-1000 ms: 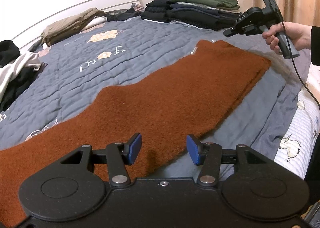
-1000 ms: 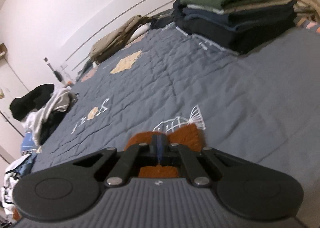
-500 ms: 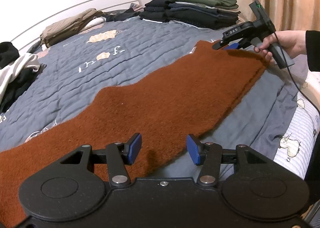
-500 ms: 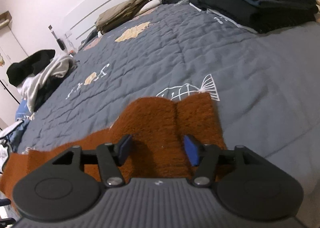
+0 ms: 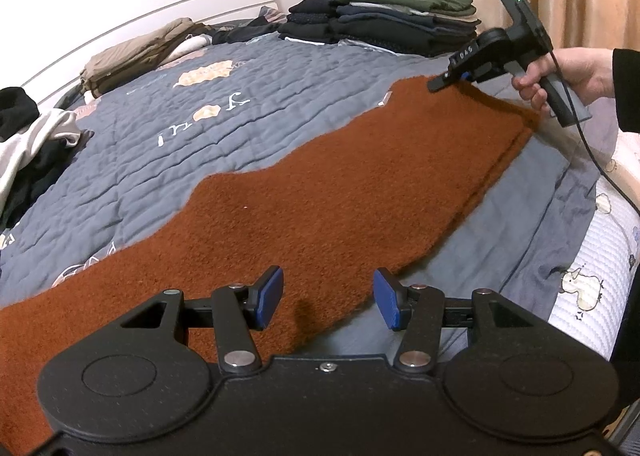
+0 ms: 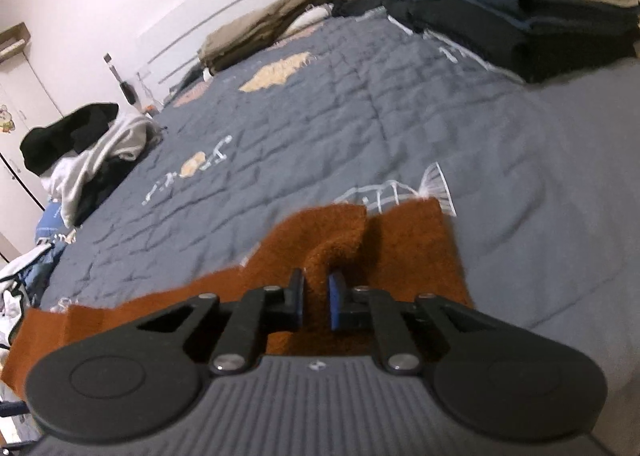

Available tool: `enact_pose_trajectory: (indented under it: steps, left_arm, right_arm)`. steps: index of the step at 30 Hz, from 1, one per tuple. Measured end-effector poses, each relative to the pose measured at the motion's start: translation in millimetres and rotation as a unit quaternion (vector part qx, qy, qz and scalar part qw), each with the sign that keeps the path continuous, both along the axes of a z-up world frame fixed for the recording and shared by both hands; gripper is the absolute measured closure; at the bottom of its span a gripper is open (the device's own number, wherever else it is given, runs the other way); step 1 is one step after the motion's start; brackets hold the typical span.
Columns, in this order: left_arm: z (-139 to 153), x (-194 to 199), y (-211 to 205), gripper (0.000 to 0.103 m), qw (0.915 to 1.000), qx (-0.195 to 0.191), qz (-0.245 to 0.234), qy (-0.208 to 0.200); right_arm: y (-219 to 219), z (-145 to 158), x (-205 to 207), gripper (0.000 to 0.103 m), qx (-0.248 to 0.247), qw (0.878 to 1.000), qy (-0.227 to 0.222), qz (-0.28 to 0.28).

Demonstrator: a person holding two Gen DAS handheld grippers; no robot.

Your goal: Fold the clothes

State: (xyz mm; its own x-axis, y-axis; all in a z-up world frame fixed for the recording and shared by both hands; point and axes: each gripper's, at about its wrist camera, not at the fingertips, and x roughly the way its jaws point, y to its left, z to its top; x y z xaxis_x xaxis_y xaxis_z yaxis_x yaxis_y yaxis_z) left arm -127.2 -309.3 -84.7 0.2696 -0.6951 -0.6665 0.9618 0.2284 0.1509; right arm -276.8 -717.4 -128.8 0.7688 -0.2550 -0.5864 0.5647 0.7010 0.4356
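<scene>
Across the grey quilted bed [image 5: 256, 104] the long rust-brown garment [image 5: 328, 192] lies flat, its far end now bunched between the right claw [image 6: 316, 298], which was spread 0.5 s ago and has pinched it, ready to fold, while the left claw [image 5: 326, 298] hovers apart near the garment's near edge.

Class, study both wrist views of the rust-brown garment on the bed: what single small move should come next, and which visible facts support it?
Probably the right gripper should finish closing and lift its end slightly. Its jaws are nearly shut around a raised ridge of the rust-brown garment at its far end. The left gripper is open above the near edge, gripping nothing, so the garment lies flat on the grey quilt, not yet folded over.
</scene>
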Motion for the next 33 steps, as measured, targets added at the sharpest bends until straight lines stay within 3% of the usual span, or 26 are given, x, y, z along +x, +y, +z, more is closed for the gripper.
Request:
enact_pose_trajectory:
  steps: [7,13,16,20,23,27,33]
  left_arm:
    - [0.4,-0.6,0.3,0.053,1.0,0.0,0.001,0.0]
    - [0.3,-0.2,0.6,0.053,1.0,0.0,-0.003,-0.002]
    - [0.1,0.3,0.3,0.053,1.0,0.002,-0.003,-0.002]
    - [1.2,-0.1,0.1,0.053,1.0,0.0,-0.002,-0.001]
    - [2.9,-1.9,0.3,0.052,1.0,-0.005,-0.005,-0.001]
    - [7.9,-7.2,0.6,0.052,0.9998,-0.015,-0.015,-0.001]
    - [16.9,-18.8,-0.3,0.052,0.999,-0.034,-0.029,-0.001]
  right_arm:
    - [-7.7,11.5,-18.0,0.093,-0.002,0.999,-0.003,-0.04]
    - [-12.3,8.2,-25.3,0.092,-0.023,0.998,0.028,-0.049]
    - [-13.4,1.3,-21.2,0.088,-0.006,0.998,0.039,-0.039]
    - [-12.2,6.1,-29.0,0.07,0.001,0.997,0.061,-0.048]
    - [-5.6,19.3,-49.6,0.063,-0.011,0.996,0.053,-0.067]
    - [6.2,30.1,-70.3,0.061,-0.029,0.994,0.061,-0.084]
    - [30.3,20.0,-89.0,0.06,-0.021,0.993,0.084,-0.077]
